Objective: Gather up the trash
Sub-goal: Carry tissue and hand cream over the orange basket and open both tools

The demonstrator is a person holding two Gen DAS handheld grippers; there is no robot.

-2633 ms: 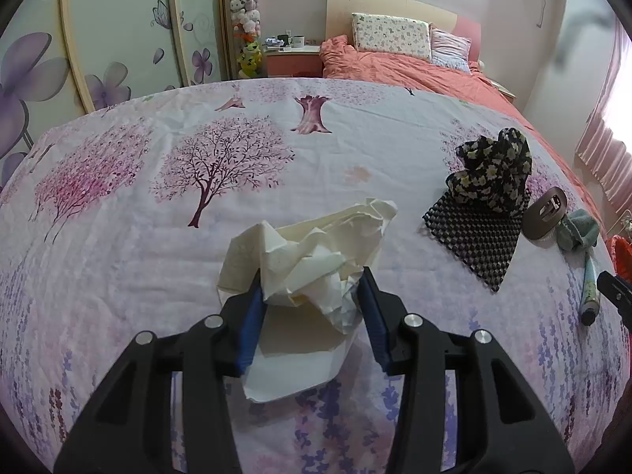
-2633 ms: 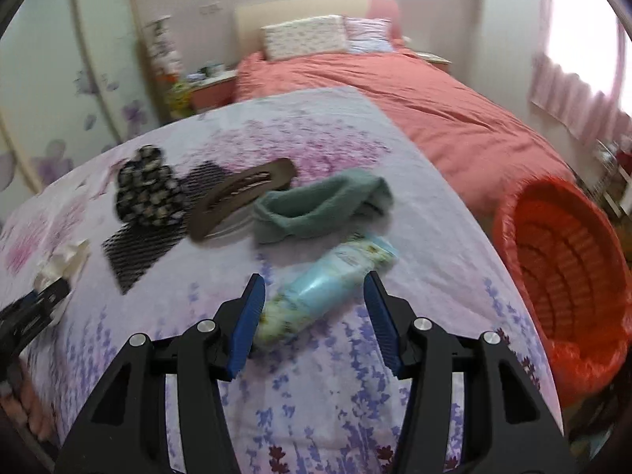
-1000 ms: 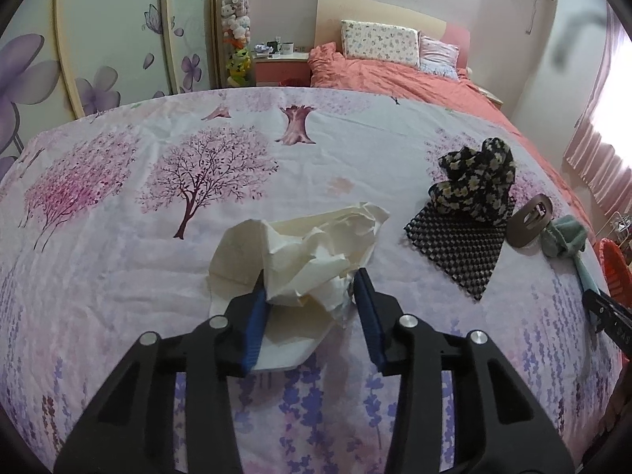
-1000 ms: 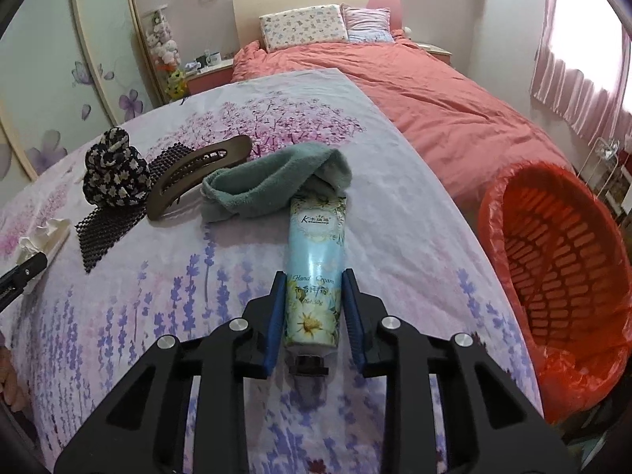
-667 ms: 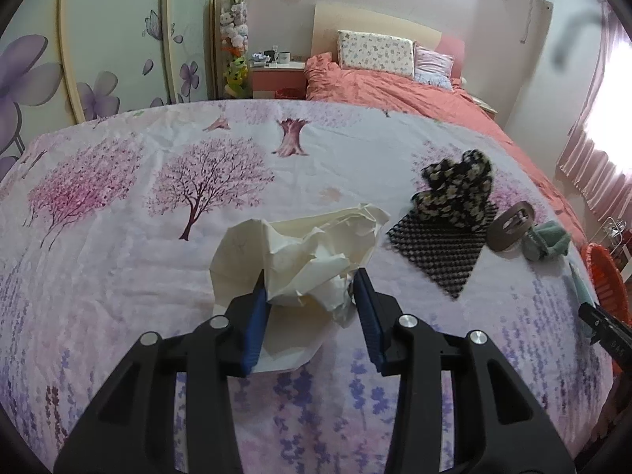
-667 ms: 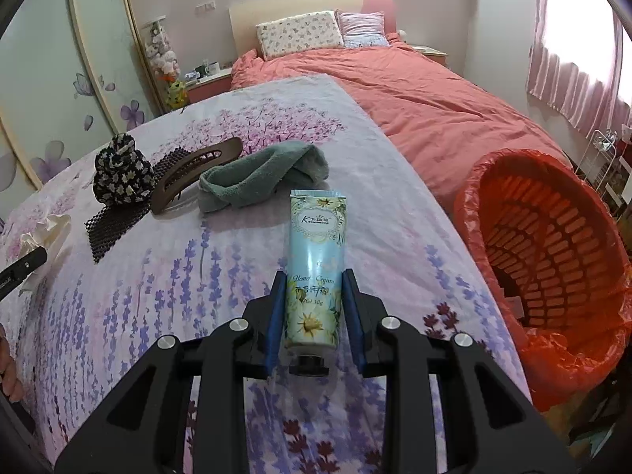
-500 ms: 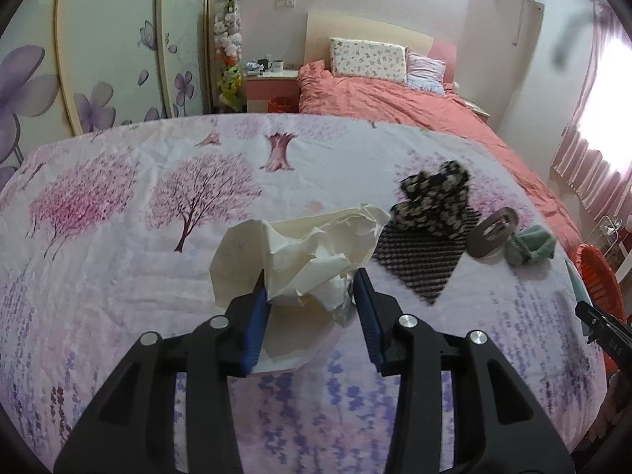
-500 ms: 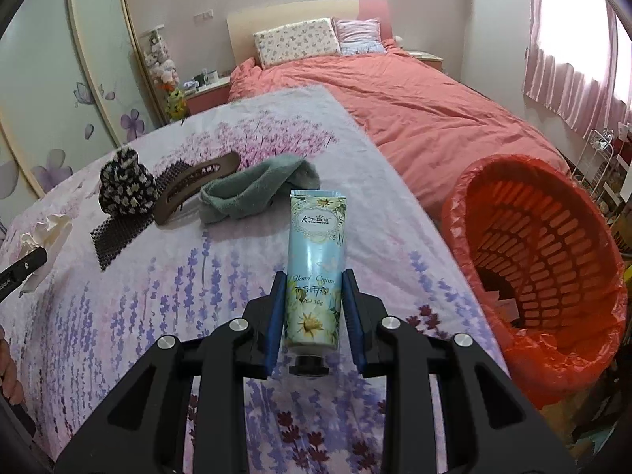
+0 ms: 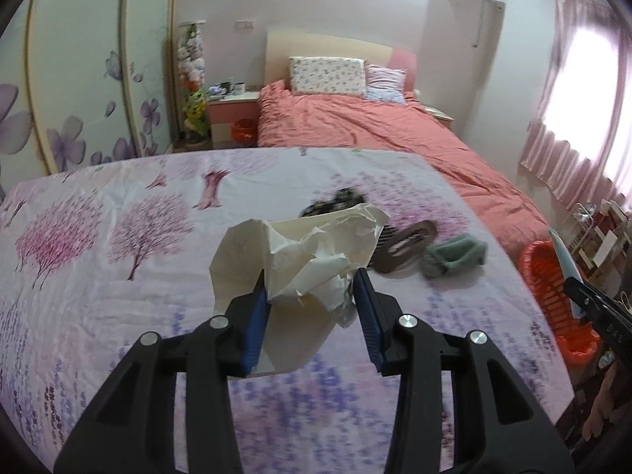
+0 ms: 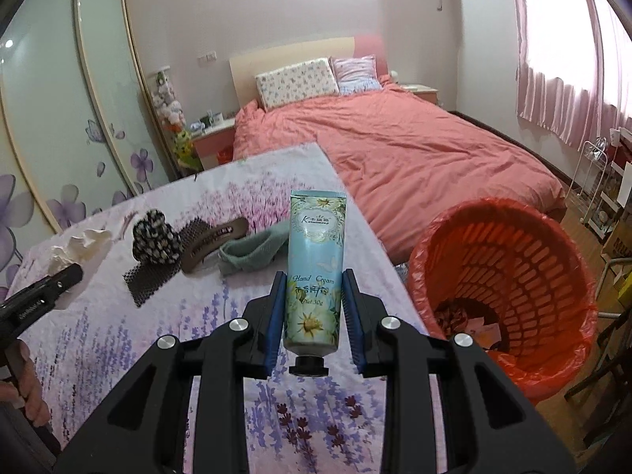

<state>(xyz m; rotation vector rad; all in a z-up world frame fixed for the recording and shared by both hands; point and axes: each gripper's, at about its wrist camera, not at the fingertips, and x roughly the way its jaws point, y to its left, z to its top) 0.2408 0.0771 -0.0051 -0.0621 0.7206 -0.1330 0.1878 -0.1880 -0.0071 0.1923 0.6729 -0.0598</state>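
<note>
Left wrist view: my left gripper [image 9: 312, 296] pinches a crumpled paper wad [image 9: 312, 252], held clear above the floral sheet [image 9: 118, 276]. Listed beyond it: a brown hair clip [image 9: 407, 245] and a green cloth [image 9: 454, 254], lying side by side. Right wrist view: my right gripper [image 10: 313, 316] clamps a hand cream tube [image 10: 314, 268], cap toward the camera, over the sheet's edge. The red-lined orange basket [image 10: 509, 276] stands on the floor just right, with scraps inside.

Crumpled matt paper wad [image 9: 312, 252]; glossy plastic cream tube [image 10: 315, 272]; slatted plastic basket [image 10: 509, 276], shiny liner.
</note>
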